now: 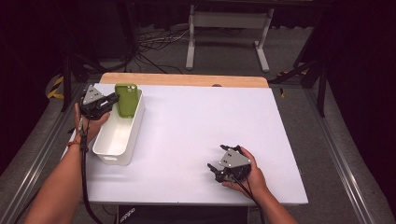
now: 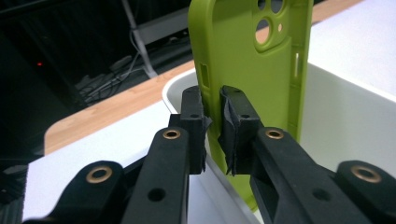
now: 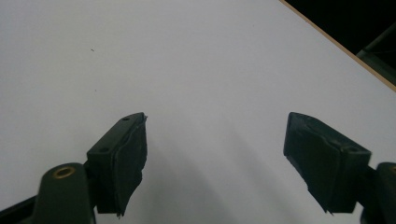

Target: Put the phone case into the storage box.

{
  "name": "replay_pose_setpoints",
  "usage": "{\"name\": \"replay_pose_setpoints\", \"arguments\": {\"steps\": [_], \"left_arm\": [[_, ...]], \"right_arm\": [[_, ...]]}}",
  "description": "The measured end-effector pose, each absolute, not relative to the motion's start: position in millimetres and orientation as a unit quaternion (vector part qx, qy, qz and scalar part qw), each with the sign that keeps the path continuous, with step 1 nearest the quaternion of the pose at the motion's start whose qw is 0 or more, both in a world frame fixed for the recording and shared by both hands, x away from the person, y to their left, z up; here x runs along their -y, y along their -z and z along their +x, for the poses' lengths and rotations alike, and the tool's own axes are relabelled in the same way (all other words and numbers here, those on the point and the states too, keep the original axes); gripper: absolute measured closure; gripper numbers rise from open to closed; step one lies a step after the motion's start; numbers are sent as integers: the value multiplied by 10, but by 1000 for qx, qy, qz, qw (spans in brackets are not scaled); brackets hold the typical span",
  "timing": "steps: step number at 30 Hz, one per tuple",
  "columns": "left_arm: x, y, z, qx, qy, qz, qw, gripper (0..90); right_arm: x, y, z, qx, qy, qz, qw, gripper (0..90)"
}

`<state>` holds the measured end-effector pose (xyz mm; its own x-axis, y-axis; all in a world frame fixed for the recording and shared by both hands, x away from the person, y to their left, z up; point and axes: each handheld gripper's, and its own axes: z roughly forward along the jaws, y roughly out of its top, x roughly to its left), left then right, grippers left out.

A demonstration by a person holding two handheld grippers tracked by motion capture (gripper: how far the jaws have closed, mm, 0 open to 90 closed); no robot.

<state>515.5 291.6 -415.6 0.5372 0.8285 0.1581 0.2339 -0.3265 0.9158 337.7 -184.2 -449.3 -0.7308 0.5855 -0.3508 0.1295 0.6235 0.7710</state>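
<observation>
Phone case, green, unbranded, pinched by left gripper.

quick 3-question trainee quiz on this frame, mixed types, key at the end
1. True or false: the left gripper is shut on the edge of the green phone case.
2. Where is the case relative to the white bin?
A. flat on the table beside it
B. held upright over its far end
C. under the right gripper
3. How do the jaws of the right gripper stand, and what is between them?

Key
1. True; its pads pinch the case's side wall.
2. B
3. Wide apart, with nothing between them; below them is bare white table.
</observation>
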Motion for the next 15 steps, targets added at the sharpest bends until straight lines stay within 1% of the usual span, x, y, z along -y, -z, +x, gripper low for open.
{"name": "replay_pose_setpoints", "arguments": {"steps": [5, 14, 15], "left_arm": [[-2861, 4142, 5260, -354, -346, 737, 461, 805], [-2925, 4211, 5366, -372, -332, 730, 468, 795], [-2919, 4206, 5362, -376, -338, 728, 462, 790]], "right_arm": [[1835, 4509, 3377, -851, -375, 212, 299, 226], [1791, 4540, 3374, -862, -356, 204, 299, 215], [1792, 4539, 3377, -862, -356, 204, 298, 215]]}}
